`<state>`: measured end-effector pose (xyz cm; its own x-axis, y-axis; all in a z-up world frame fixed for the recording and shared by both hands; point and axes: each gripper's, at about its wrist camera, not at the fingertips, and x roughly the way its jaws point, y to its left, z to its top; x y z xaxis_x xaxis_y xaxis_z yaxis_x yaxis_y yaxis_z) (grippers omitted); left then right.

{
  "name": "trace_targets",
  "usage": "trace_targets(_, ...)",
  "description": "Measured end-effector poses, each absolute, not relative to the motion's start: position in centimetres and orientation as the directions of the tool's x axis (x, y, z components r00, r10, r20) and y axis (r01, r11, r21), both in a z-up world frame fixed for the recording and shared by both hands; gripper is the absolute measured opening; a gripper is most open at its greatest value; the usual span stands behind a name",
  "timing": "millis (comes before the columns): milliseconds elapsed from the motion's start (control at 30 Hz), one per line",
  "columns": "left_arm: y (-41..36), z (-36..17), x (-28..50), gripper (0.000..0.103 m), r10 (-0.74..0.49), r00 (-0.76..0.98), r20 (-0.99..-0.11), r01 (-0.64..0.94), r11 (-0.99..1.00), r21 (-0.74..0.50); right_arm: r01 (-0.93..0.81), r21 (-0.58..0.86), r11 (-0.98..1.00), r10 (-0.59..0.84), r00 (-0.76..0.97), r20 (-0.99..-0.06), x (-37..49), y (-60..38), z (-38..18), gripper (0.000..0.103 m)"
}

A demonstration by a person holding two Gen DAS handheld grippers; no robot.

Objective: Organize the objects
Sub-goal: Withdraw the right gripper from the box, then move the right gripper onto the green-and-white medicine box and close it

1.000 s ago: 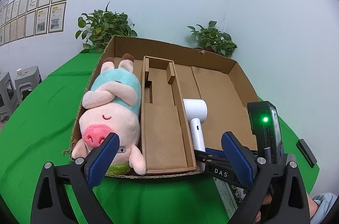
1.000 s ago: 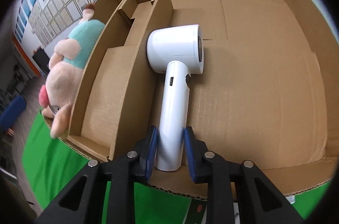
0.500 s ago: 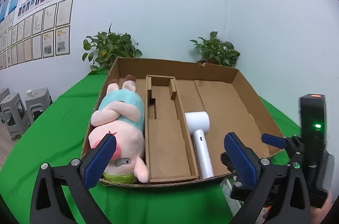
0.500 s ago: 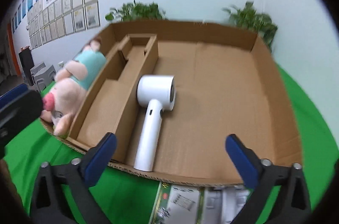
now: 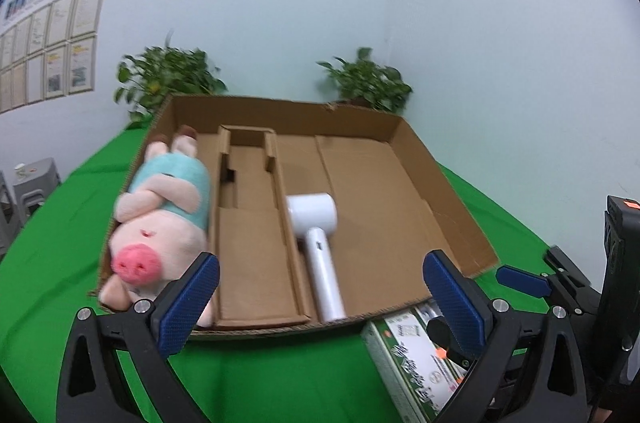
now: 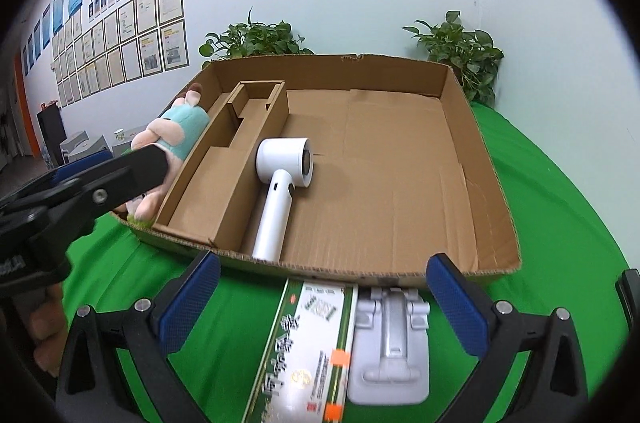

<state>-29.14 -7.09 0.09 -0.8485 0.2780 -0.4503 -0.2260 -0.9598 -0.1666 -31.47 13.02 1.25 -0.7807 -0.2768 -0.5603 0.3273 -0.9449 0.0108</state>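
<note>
green tablecloth [image 6: 560, 223], white walls [image 5: 320, 23], potted plants [image 6: 460, 43]

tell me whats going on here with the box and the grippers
A person is packing things into a cardboard box on a green table. A plush pig lies in its left compartment, and a white hair dryer lies in the large section beside the divider. Both the left gripper and right gripper are open and empty. A green carton and a grey plastic piece sit outside the box, not yet packed.

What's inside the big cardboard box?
The cardboard box holds a plush pig, a white hair dryer and a cardboard insert. Whatever lies under the pig is covered.
</note>
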Motion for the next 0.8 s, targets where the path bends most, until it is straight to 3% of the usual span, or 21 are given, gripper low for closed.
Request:
trace_targets(633,-4.9,-1.0,-27.4,0.102,0.355,-0.805,-0.476,-0.287,-0.934,-0.212,0.314,0.068,-0.947,-0.293,-0.755,-0.587,-29.4,15.7,-1.0,0.103)
trace_targets(800,-4.8,-1.7,-26.2,0.102,0.397,-0.786,-0.474,-0.319,-0.917,-0.238,0.388,0.164,-0.907,-0.403,-0.684,-0.608,-27.5,16.5,-2.4,0.103)
